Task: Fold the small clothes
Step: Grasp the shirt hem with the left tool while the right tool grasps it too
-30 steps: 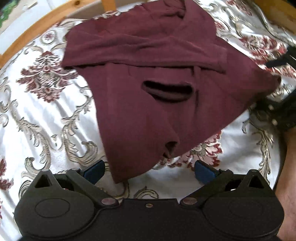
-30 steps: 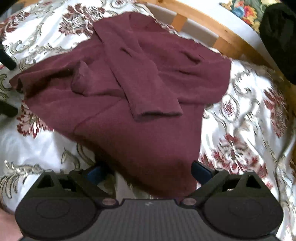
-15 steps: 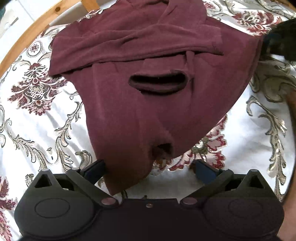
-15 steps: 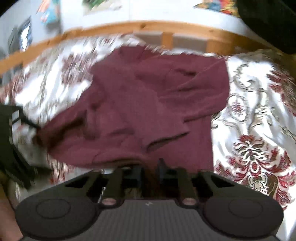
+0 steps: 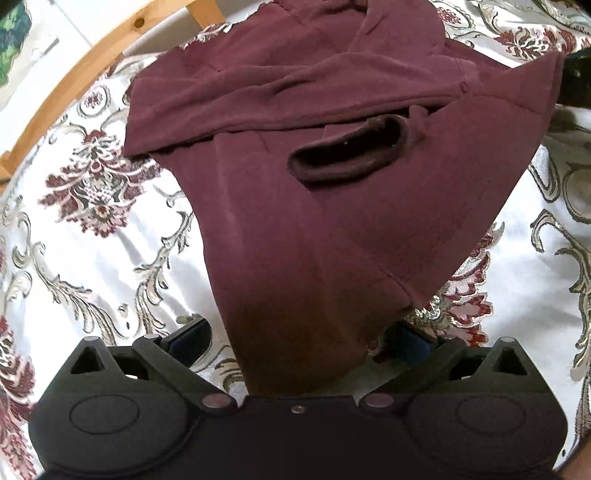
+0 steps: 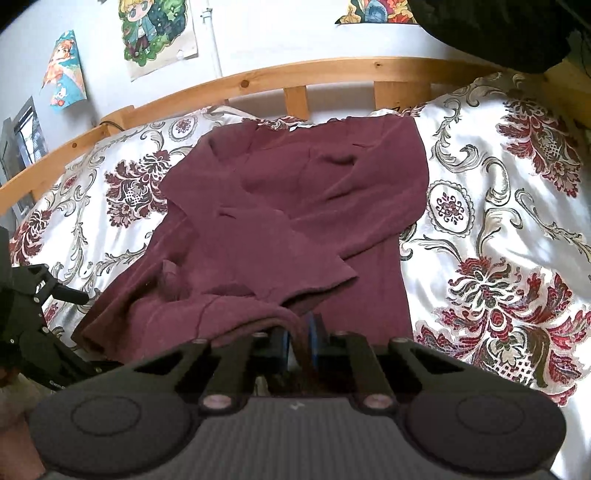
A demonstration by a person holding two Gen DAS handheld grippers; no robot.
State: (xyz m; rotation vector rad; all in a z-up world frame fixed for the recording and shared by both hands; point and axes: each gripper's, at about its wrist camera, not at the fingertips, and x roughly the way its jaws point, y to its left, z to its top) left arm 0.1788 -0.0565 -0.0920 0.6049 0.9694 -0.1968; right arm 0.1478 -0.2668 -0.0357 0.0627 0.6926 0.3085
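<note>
No word, number or brand can be read anywhere in either view. The posters [image 6: 159, 33] on the wall above the wooden bed rail [image 6: 258, 79] carry only cartoon drawings, with no lettering that can be made out. A small pale mark sits on the ribbed body of the right tool [image 6: 298, 341], near its front edge, but it is too small to tell what it is.
</note>
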